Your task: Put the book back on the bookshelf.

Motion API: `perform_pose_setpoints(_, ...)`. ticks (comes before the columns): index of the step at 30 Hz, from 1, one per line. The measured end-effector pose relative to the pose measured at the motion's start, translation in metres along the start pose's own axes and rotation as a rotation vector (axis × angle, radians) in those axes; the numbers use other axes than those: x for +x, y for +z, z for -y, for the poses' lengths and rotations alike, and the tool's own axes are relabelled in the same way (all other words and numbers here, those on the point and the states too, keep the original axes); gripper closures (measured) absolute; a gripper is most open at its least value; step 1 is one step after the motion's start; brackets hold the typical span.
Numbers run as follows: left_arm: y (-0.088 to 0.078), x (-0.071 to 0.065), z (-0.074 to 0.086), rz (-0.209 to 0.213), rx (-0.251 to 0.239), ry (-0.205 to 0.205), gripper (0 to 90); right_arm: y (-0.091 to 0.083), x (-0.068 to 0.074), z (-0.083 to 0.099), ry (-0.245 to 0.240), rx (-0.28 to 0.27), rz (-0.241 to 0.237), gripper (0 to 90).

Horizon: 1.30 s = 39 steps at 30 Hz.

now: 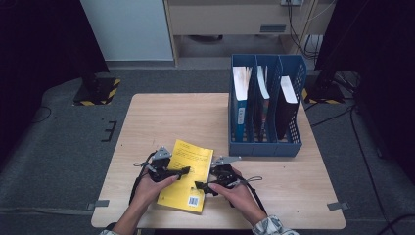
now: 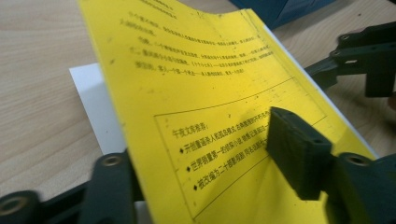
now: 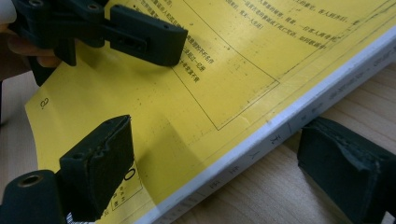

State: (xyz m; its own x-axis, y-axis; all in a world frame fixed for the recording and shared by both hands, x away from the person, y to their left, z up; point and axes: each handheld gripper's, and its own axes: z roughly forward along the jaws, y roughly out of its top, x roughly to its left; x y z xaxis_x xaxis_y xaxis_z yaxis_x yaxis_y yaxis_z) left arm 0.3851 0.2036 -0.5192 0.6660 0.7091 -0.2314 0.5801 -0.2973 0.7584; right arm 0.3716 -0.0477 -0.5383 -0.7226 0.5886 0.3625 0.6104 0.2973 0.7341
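A: Yellow booklet (image 1: 187,175) lies flat on the table's (image 1: 293,196) near edge, just in front of the blue file rack (image 1: 264,147).

B: L gripper (image 2: 201,158) straddles its lifted cover, jaws slack. R gripper (image 3: 224,172) spread across the spine, prob. not pinching. I'd bite deeper before lifting.

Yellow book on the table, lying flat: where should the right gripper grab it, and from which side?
Probably the white spine edge of the yellow book, from the book's right. The book lies flat, so only its edges offer a bite. The right gripper already straddles that edge, one jaw over the cover, one beside the spine on the table. The left gripper has the cover's opposite edge between its jaws.
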Motion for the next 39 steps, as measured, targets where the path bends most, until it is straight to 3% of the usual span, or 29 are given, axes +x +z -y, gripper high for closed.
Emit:
perform_pose_setpoints(3, 0.002, 0.002, 0.002, 0.006, 0.012, -0.01, 33.0, 0.0, 0.001, 0.0, -0.003, -0.003, 0.005, 11.2)
perform_pose_setpoints(10, 0.004, 0.001, 0.003, 0.0, 0.013, 0.022, 34.2, 0.001, 0.0, -0.001, 0.002, -0.002, 0.003, 11.2)
perform_pose_setpoints(11, 0.004, 0.002, 0.002, 0.01, 0.01, 0.029, 38.7, 0.001, 0.0, -0.001, 0.004, -0.001, 0.002, 11.2)
perform_pose_setpoints(14, 0.003, 0.007, 0.004, 0.048, -0.022, -0.03, 53.8, 0.001, 0.0, -0.001, 0.005, 0.001, 0.002, 11.3)
perform_pose_setpoints(18, -0.006, 0.007, 0.001, 0.076, -0.095, -0.042, 76.6, 0.0, -0.001, -0.002, 0.006, 0.004, -0.002, 11.6)
perform_pose_setpoints(22, -0.012, 0.002, -0.001, 0.103, -0.147, -0.038, 84.1, 0.0, -0.001, -0.002, 0.005, 0.003, -0.001, 11.8)
perform_pose_setpoints(30, -0.017, 0.001, -0.004, 0.155, -0.183, -0.053, 84.8, 0.005, 0.0, -0.004, -0.002, 0.0, -0.008, 11.9)
perform_pose_setpoints(33, -0.017, 0.003, -0.003, 0.14, -0.176, -0.063, 83.4, 0.008, 0.002, -0.006, 0.015, 0.003, -0.007, 11.7)
perform_pose_setpoints(35, -0.013, 0.002, -0.002, 0.084, -0.127, -0.005, 75.9, 0.008, 0.001, -0.007, 0.015, 0.003, -0.011, 13.0)
perform_pose_setpoints(37, -0.007, 0.0, 0.0, 0.04, -0.065, 0.031, 61.0, 0.007, 0.0, -0.007, 0.018, 0.002, -0.012, 15.3)
perform_pose_setpoints(39, -0.003, 0.0, 0.0, 0.036, -0.03, 0.028, 51.8, 0.007, -0.001, -0.007, 0.02, 0.002, -0.013, 16.1)
